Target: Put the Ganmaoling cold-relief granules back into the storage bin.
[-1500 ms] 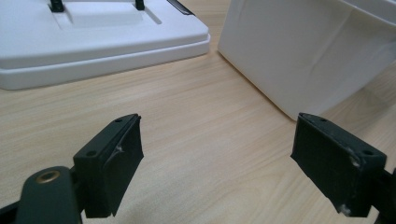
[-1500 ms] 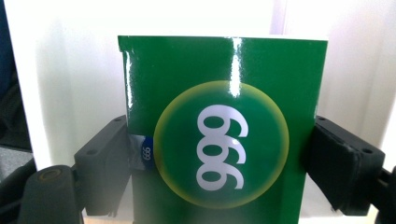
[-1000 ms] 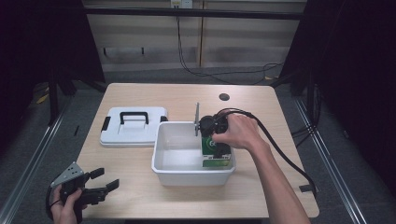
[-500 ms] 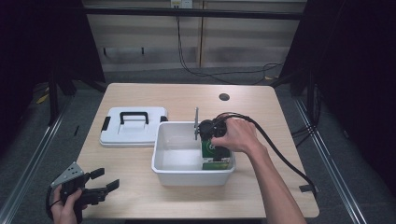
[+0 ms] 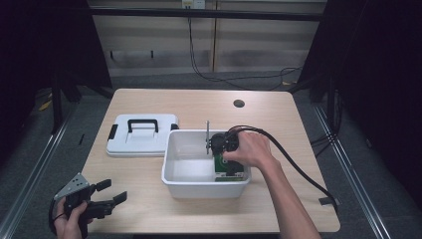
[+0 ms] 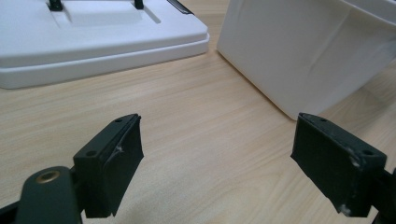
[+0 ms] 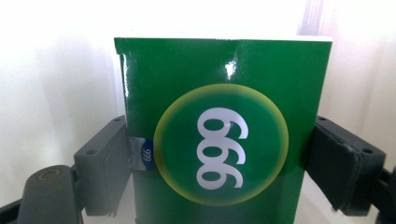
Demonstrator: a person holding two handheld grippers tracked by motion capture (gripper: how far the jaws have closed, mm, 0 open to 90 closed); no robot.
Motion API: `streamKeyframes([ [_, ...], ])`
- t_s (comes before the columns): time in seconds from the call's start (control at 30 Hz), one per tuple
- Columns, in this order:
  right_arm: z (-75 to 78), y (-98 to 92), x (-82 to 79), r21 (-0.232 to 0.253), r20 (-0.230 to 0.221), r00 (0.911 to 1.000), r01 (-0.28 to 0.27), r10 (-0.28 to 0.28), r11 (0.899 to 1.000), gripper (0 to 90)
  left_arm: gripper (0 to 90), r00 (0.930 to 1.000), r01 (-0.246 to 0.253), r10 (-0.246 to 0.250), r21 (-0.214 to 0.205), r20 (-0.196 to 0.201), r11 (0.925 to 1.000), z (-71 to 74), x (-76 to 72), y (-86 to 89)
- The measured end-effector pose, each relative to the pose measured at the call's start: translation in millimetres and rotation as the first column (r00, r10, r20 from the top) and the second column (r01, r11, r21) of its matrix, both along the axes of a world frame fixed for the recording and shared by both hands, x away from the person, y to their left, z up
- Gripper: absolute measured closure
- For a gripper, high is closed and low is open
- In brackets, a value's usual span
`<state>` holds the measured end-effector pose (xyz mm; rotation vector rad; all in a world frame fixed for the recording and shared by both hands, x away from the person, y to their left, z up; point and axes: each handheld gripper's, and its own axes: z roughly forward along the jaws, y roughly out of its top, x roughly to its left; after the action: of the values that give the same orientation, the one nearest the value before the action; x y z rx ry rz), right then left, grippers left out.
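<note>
A green box (image 5: 227, 168) with a yellow-ringed white "999" mark (image 7: 219, 93) stands on edge inside the white bin (image 5: 199, 183), against its right wall. My right gripper (image 5: 222, 151) reaches down into the bin and is shut on the box, one jaw pressing each side (image 7: 219, 156). My left gripper (image 5: 114, 191) hovers low over the table's front left corner, jaws wide open with nothing between them (image 6: 217, 158). Ahead of it lie the bin's outer wall (image 6: 303, 51) and the lid (image 6: 93, 32).
The white lid (image 5: 142, 134) with a black handle lies flat on the table, just left of the bin. A round cable hole (image 5: 239, 103) sits near the far edge. The right gripper's black cable (image 5: 298, 174) trails off the right front edge.
The right gripper has sunk a little lower into the bin with the green box. The left gripper has stayed in place, open.
</note>
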<state>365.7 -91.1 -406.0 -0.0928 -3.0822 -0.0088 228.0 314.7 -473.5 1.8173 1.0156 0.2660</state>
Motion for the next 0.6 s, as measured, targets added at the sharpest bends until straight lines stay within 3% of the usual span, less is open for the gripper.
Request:
streamKeyframes([
  [0.13, -4.1, 2.2, -0.5, -0.020, 0.007, 1.0000, 0.005, -0.005, 1.000, 15.3, 15.8, 1.0000, 0.001, -0.001, -0.001, -0.001, 1.0000, 0.3, -0.5, -0.1],
  [0.6, -8.5, 3.2, 0.4, -0.017, -0.002, 1.0000, -0.006, 0.006, 1.000, 14.4, 15.9, 1.0000, 0.001, -0.001, 0.000, -0.004, 1.0000, 0.1, 0.3, -1.0],
])
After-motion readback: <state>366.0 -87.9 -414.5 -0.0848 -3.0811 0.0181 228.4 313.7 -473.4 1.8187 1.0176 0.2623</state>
